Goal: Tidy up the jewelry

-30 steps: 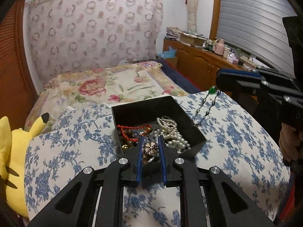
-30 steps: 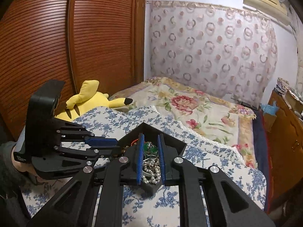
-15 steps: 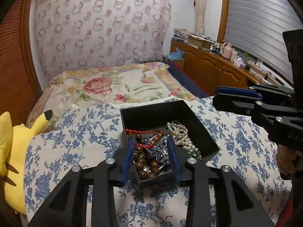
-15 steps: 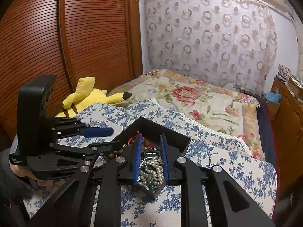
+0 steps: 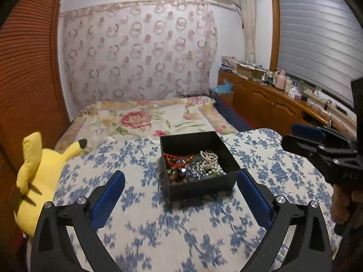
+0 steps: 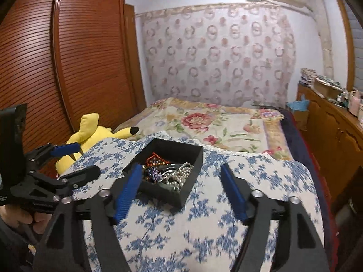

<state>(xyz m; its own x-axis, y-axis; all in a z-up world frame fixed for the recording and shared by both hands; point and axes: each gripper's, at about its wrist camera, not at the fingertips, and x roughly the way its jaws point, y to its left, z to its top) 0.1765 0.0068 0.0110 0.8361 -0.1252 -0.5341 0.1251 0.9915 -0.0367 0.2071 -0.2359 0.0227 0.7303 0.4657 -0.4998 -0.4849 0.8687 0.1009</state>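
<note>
From the left wrist view, the left gripper (image 5: 180, 181) hangs above the blue-flowered cloth (image 5: 140, 217) with its jaws spread wide and nothing between them; the blue pads (image 5: 109, 198) stand well to either side of the black box (image 5: 199, 187). The box sits near the far edge of the cloth, open at the top, roughly square, with one corner turned slightly toward the camera. The jewelry (image 5: 192, 166) lies heaped in its near half: a red cord with brown beads on the left, a pearl strand (image 5: 212, 162) on the right, a purple sparkly piece between them. The right gripper (image 5: 304, 136) shows at the right edge of the frame, above the cloth's right side; how its jaws stand cannot be told from here. A yellow plush toy (image 5: 40, 172) lies off the cloth's left edge.

From the right wrist view, the right gripper (image 6: 181, 183) is likewise wide open and empty. The box (image 6: 172, 196) lies between its fingers, nearer the left pad (image 6: 127, 190), its long axis running from near-right to far-left. The left gripper (image 6: 74, 158) hovers over the cloth's (image 6: 204, 224) left edge, jaws apart.
</note>
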